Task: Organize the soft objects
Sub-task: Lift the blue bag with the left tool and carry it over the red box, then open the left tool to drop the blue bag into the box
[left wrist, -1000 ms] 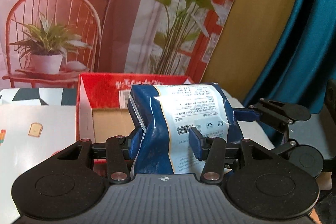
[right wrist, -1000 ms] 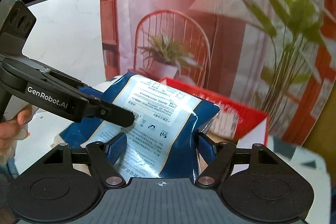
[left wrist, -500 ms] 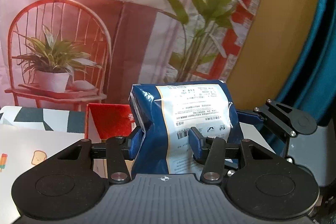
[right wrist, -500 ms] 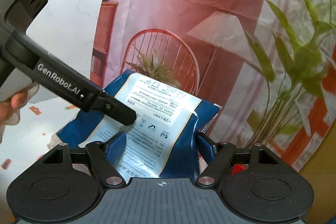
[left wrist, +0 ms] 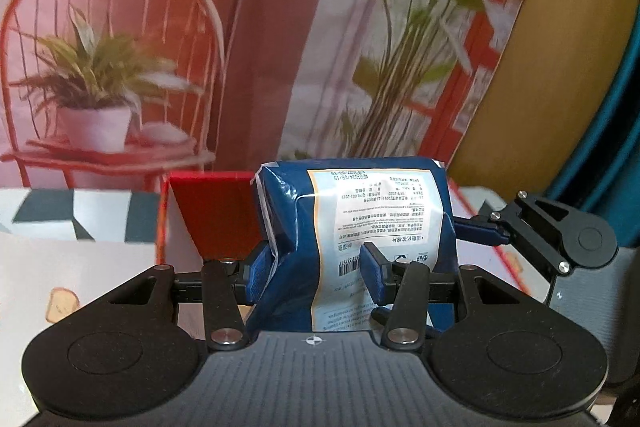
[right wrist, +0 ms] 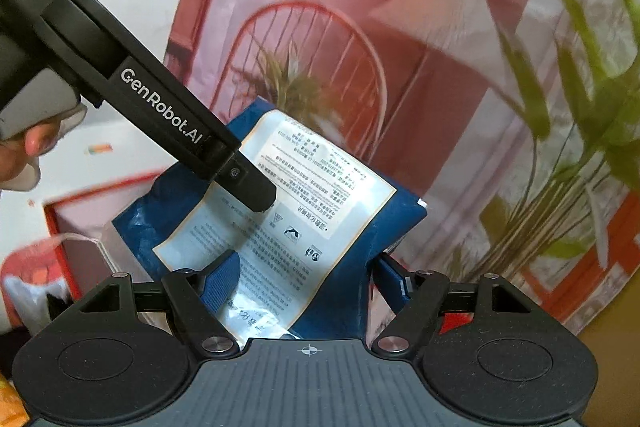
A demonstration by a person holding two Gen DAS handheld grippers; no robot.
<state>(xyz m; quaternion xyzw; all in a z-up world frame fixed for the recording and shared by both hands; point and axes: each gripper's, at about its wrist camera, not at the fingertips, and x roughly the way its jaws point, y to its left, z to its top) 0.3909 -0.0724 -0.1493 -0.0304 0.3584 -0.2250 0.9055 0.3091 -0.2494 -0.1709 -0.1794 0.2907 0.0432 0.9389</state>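
black grippers, blue-padded fingers (left wrist: 262,267), silver screws, white "genrobot.ai" lettering (right wrist: 166,107).

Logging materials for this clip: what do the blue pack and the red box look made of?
Blue pack: glossy plastic film, judging by its glare and soft creases at the pads. Red box: probably printed cardboard, given its flat, stiff, matte walls.

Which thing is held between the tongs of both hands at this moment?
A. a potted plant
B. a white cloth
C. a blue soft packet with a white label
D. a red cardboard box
C: the blue pads of the left tongs and the right tongs both press into the blue soft packet, which dents under them.
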